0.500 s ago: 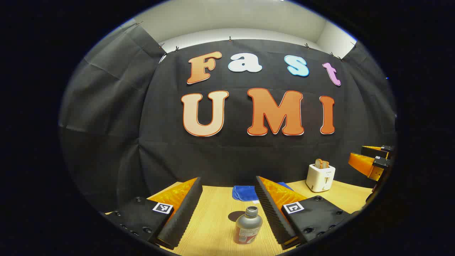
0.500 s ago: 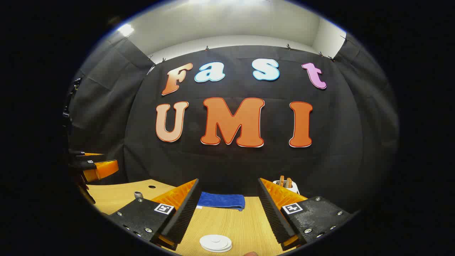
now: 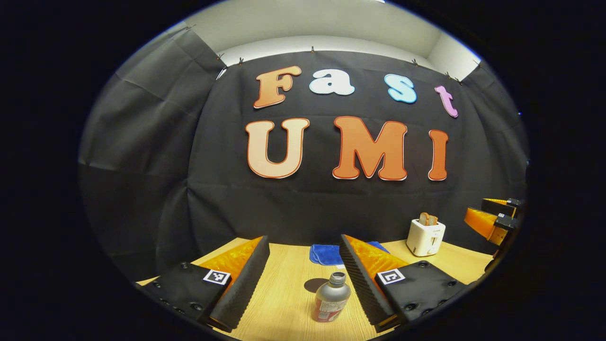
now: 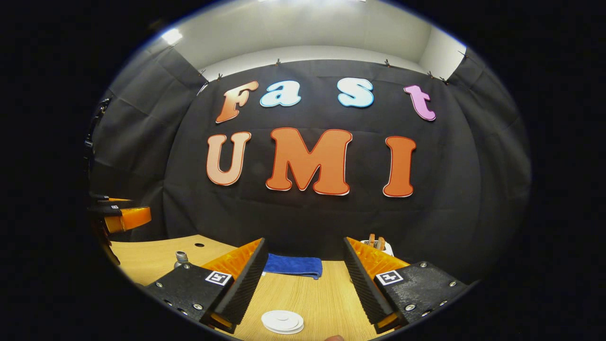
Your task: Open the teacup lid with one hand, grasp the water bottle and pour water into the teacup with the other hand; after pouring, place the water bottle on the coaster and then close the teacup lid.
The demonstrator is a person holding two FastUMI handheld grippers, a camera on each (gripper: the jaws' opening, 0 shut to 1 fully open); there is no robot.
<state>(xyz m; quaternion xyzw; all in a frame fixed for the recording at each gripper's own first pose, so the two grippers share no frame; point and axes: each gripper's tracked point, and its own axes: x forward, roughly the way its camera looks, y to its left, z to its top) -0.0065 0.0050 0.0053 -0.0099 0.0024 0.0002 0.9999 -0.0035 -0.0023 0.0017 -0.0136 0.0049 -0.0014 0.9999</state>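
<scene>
A silver water bottle (image 3: 332,298) with an open neck and a red label stands on the wooden table (image 3: 284,293), low between my left gripper's (image 3: 303,238) open fingers and nearer the right one. Nothing is held. In the right gripper view a white round disc (image 4: 282,322) with a raised middle lies on the table just ahead of my right gripper (image 4: 303,240), which is open and empty. Whether that disc is the coaster or a lid I cannot tell. The bottle's neck (image 4: 181,258) peeks over the left finger there. The other gripper sits far off in each view (image 3: 492,218) (image 4: 120,215).
A folded blue cloth (image 3: 324,254) (image 4: 293,265) lies at the table's back edge. A white toaster (image 3: 426,237) (image 4: 378,244) with bread in it stands at the back right. A small round hole (image 4: 199,245) marks the tabletop at the left. Black cloth walls close in behind.
Both views have shifted only slightly. The bottle and the white disc sit almost where they were, and both grippers stay open and empty.
</scene>
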